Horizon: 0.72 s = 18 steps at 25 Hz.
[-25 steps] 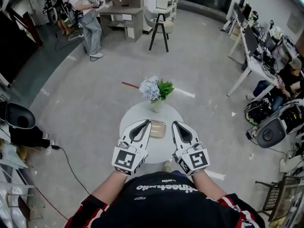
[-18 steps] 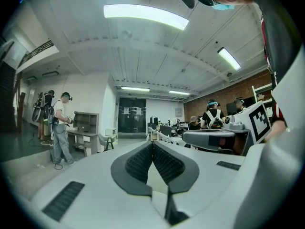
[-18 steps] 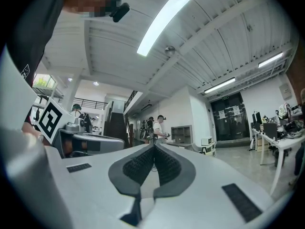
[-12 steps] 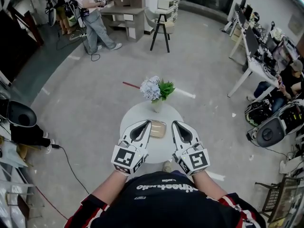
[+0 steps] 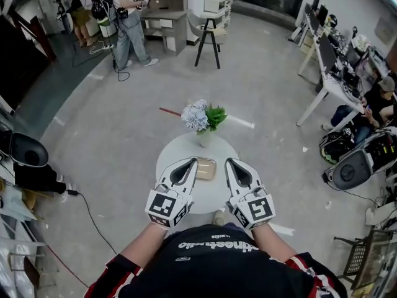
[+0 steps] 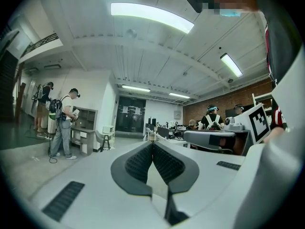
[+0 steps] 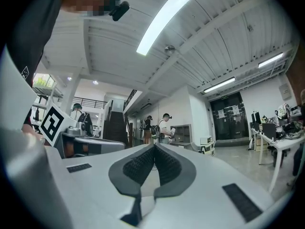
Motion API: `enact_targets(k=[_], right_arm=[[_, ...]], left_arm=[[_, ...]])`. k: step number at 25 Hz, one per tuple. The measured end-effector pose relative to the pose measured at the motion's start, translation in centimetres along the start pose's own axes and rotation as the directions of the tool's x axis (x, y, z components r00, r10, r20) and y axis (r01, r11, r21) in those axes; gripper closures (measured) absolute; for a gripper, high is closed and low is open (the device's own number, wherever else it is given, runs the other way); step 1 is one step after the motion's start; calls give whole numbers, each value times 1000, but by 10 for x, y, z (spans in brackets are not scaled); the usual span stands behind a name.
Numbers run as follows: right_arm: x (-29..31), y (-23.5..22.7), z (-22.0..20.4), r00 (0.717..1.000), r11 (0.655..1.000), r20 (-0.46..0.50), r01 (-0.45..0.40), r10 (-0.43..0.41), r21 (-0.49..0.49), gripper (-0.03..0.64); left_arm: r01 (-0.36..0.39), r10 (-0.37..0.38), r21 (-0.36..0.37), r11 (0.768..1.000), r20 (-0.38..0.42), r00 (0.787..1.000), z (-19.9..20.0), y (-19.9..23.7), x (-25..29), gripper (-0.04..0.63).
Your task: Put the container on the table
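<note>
Tan, shallow rectangular container lies flat on the round white bench, just nearside of the flower vase. Left gripper and right gripper are both pressed together, empty. Container unmoved since earlier frame; only the background person has stepped.

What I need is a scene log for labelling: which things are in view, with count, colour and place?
table: 1, white, centre
container: 1, tan, on table
flowers: 1 bunch, pale blue and green, table's far edge
stool: 1, black, far centre
standing people: 2, far left
seated person: 1, dark clothes, right edge
left gripper: 1, white, jaws shut, empty, left of container
right gripper: 1, white, jaws shut, empty, right of container
</note>
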State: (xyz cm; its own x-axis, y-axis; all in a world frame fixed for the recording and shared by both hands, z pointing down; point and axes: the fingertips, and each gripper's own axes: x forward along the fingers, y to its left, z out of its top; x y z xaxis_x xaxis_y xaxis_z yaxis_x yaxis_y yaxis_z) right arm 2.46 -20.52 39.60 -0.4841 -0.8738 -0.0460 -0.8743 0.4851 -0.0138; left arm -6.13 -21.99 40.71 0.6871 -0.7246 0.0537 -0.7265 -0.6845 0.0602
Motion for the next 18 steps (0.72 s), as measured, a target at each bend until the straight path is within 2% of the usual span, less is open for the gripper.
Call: enact_targets(k=[11,18], right_arm=[[-1,2,4,1000,1000,8,7,-7,5,609],[0,3,4,1000,1000,15,4,-4,-1,609]], left_arm=[[-7,7,-43,999,3,1000,-5,5,-2,571],[-4,4,-42,999,2,1000,-4,6,-1,571]])
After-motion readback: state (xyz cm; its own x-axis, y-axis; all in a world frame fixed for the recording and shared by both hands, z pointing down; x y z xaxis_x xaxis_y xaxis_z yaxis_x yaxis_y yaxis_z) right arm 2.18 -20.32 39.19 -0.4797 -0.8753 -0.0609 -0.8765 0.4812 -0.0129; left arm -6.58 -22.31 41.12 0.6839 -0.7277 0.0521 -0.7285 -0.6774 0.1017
